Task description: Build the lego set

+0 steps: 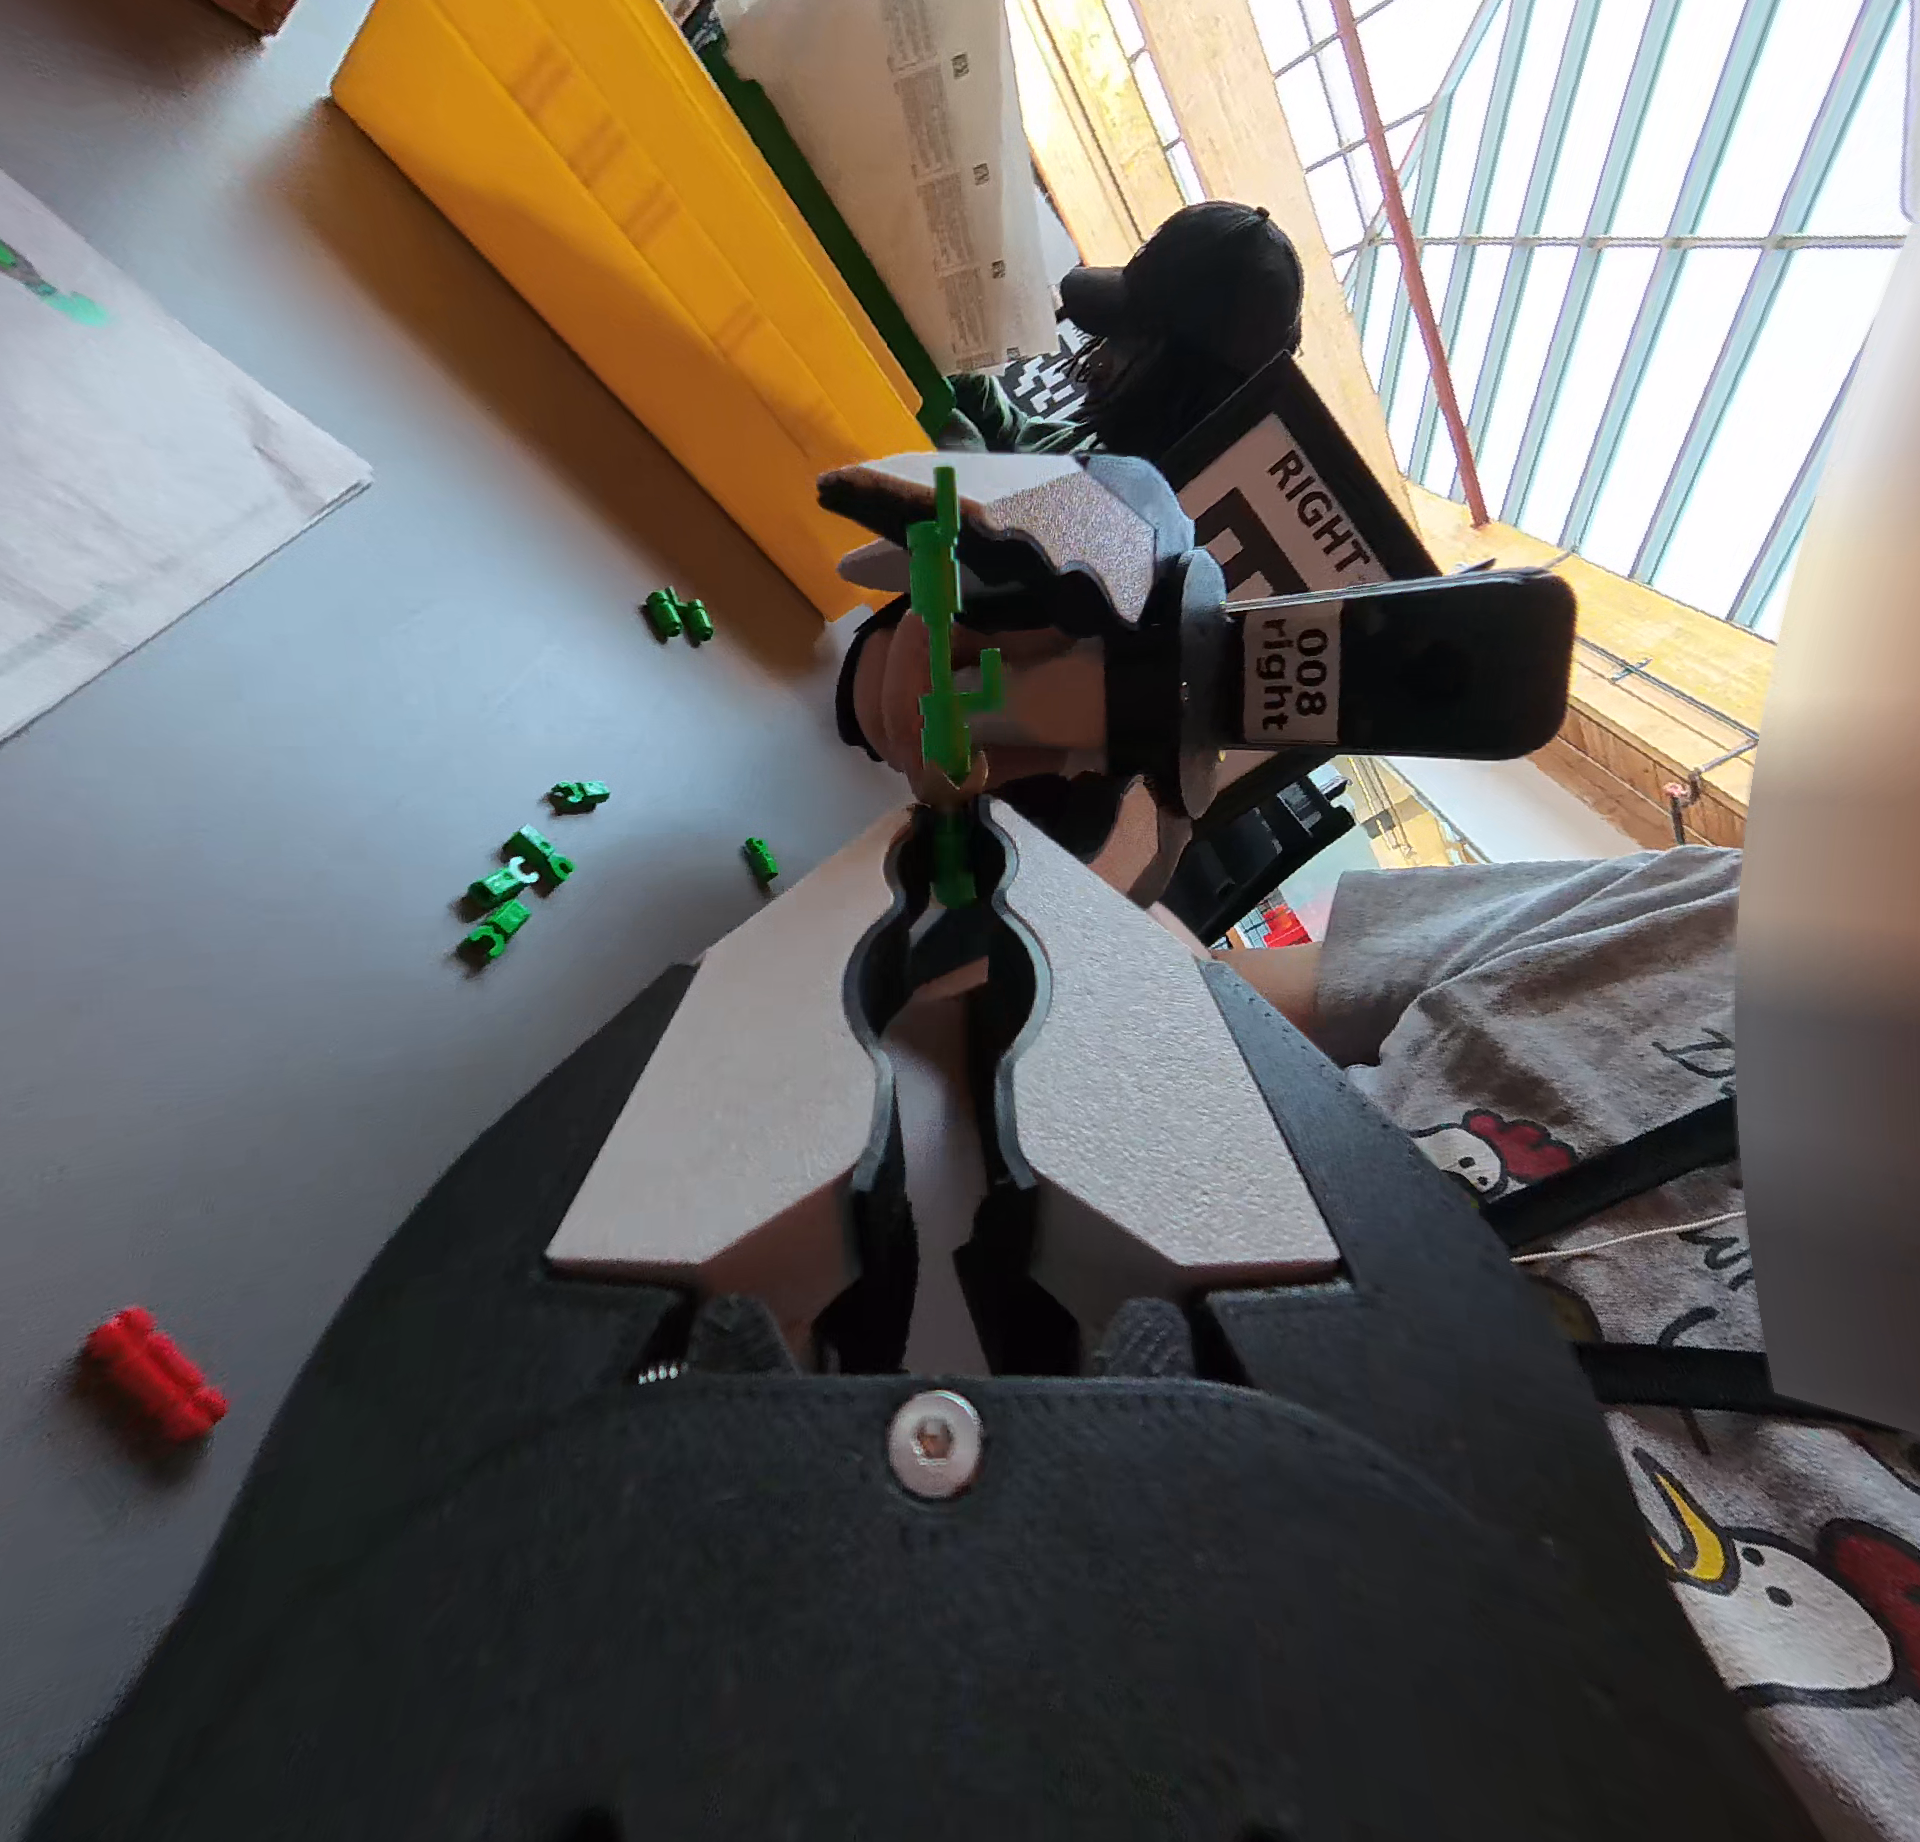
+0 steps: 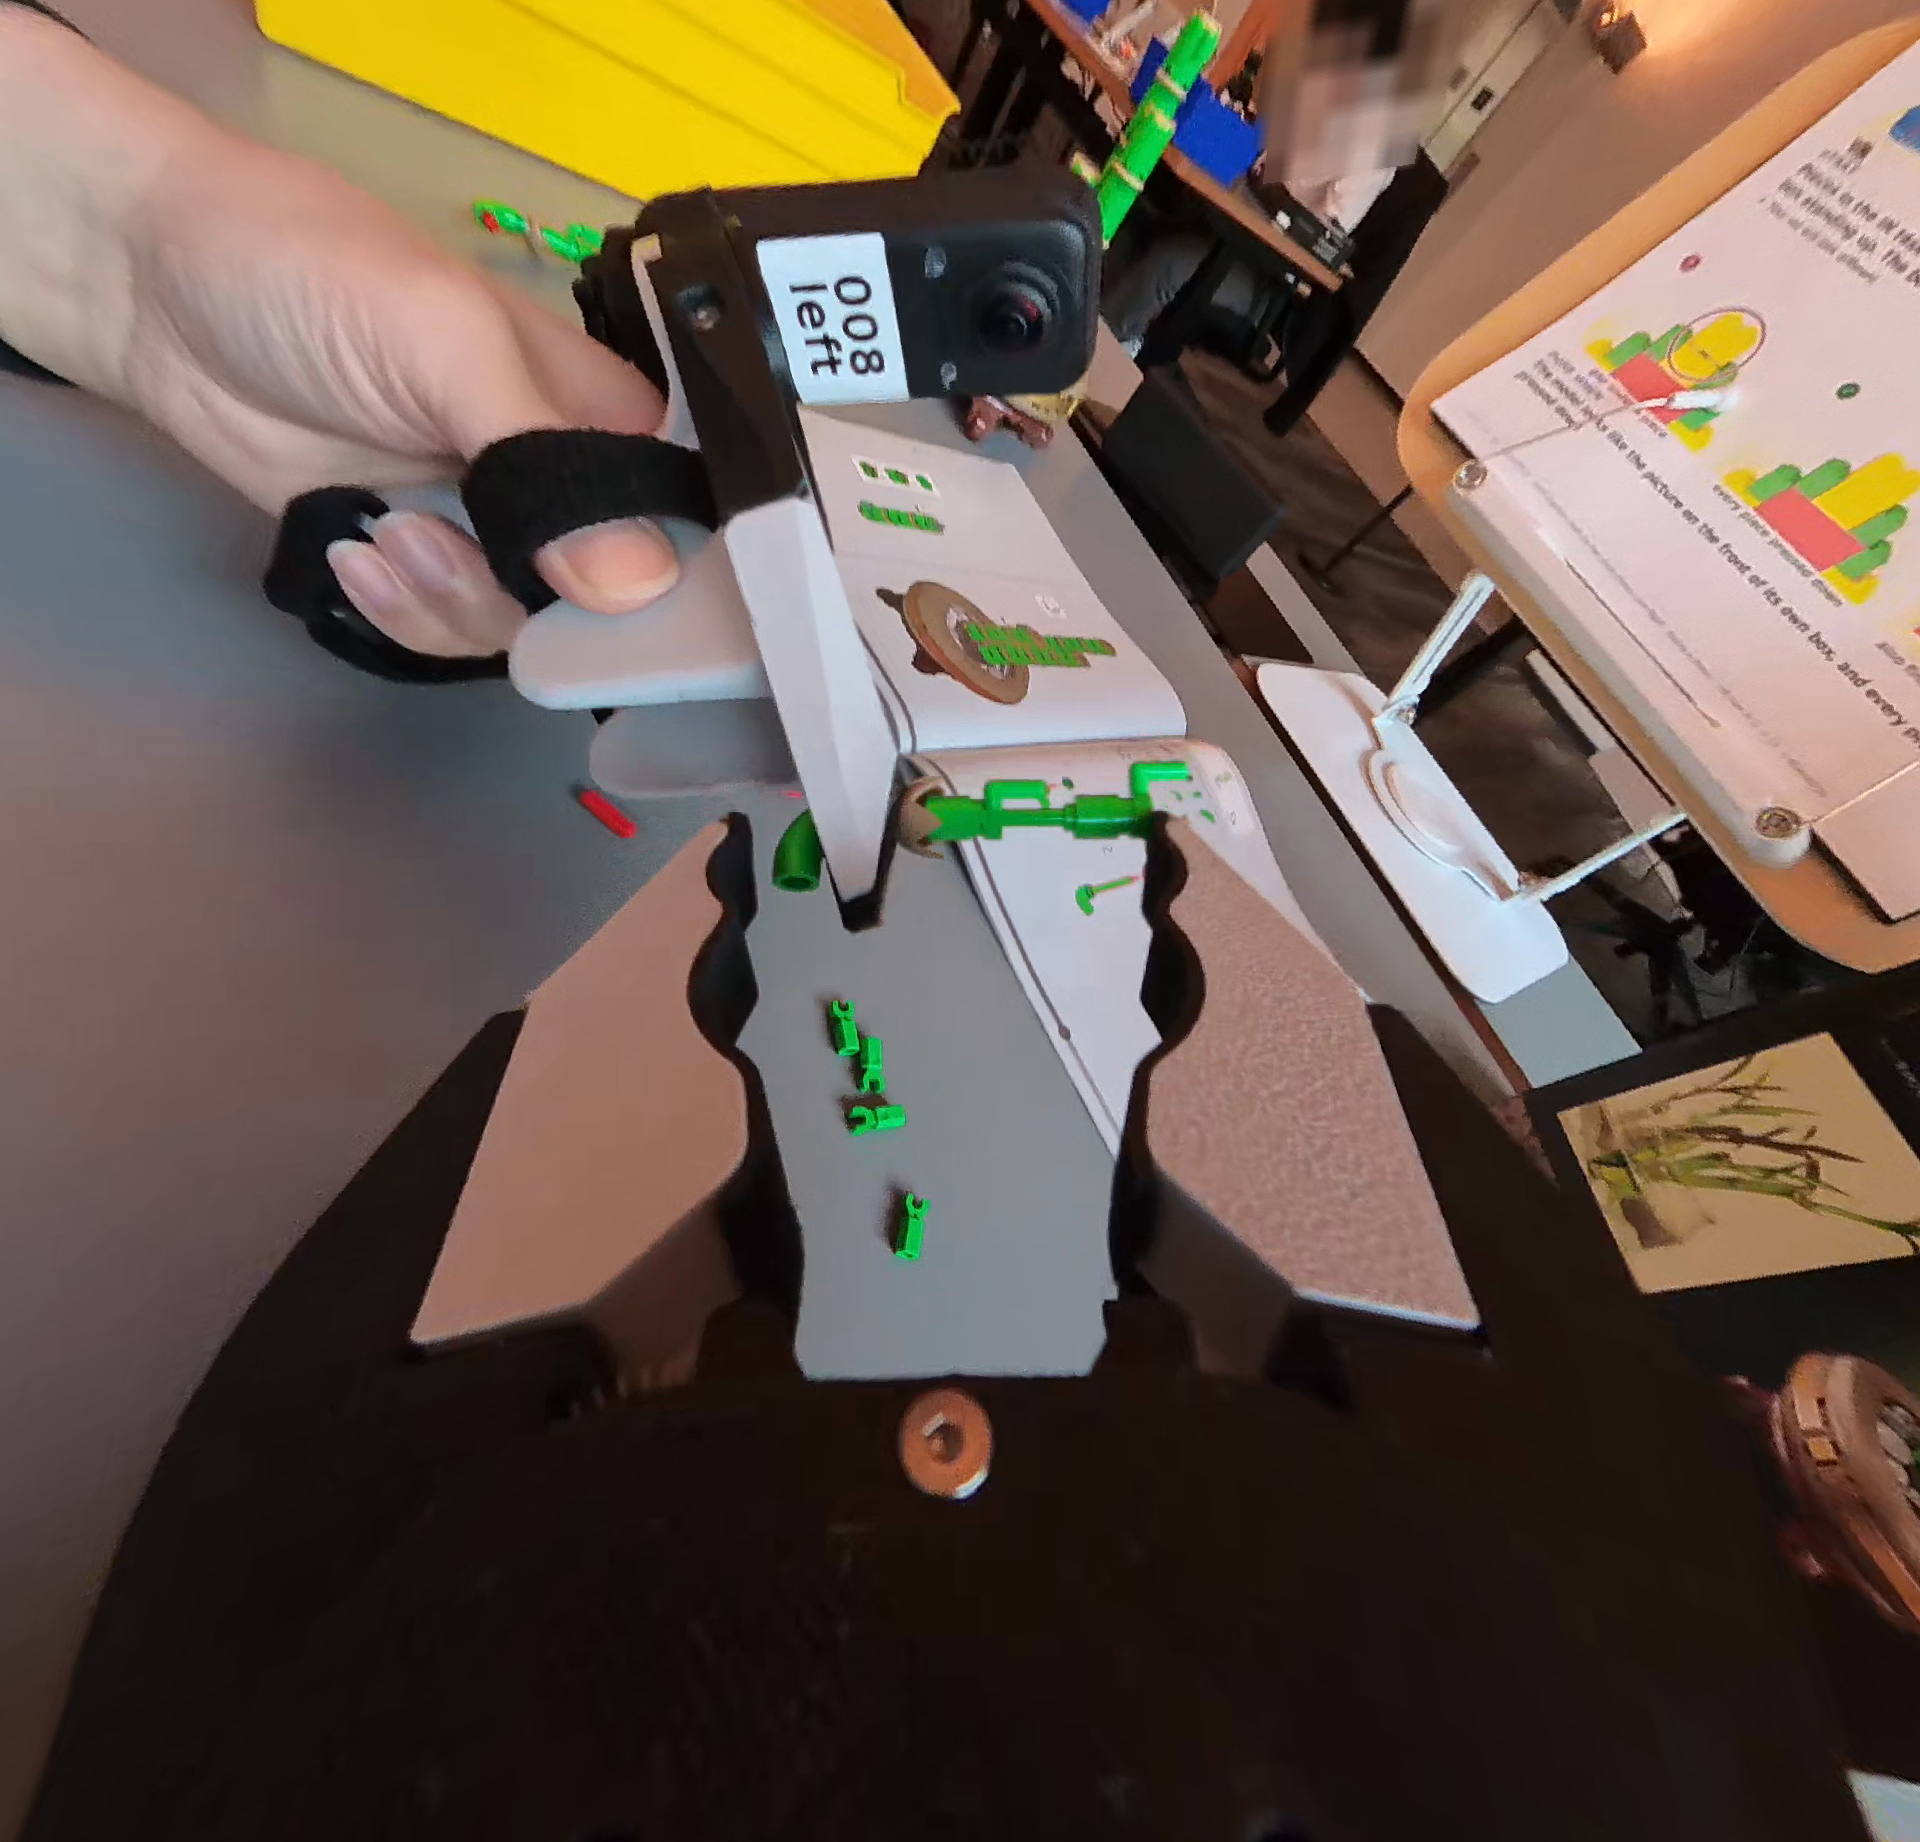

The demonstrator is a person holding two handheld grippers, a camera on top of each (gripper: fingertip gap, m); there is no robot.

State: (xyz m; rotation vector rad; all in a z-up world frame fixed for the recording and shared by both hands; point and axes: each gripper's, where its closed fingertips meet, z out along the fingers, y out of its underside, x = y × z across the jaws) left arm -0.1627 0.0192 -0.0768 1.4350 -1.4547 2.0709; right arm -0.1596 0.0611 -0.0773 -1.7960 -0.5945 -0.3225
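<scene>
Left gripper clamped on the lower end of a green lego stem, raised above the grey table. Right gripper spread wide, stem's far end touching one fingertip. Loose green pieces scattered on the table beneath.

Yellow plastic bin sits on grey table, far side, tilted in view; same bin at top in the right wrist view. White paper sheet lies flat on the table, left. White stand holds a tilted board with a printed colour sheet, right. Plant picture card sits below it. Skylight with metal bars overhead. Blue bins on a background bench.
</scene>
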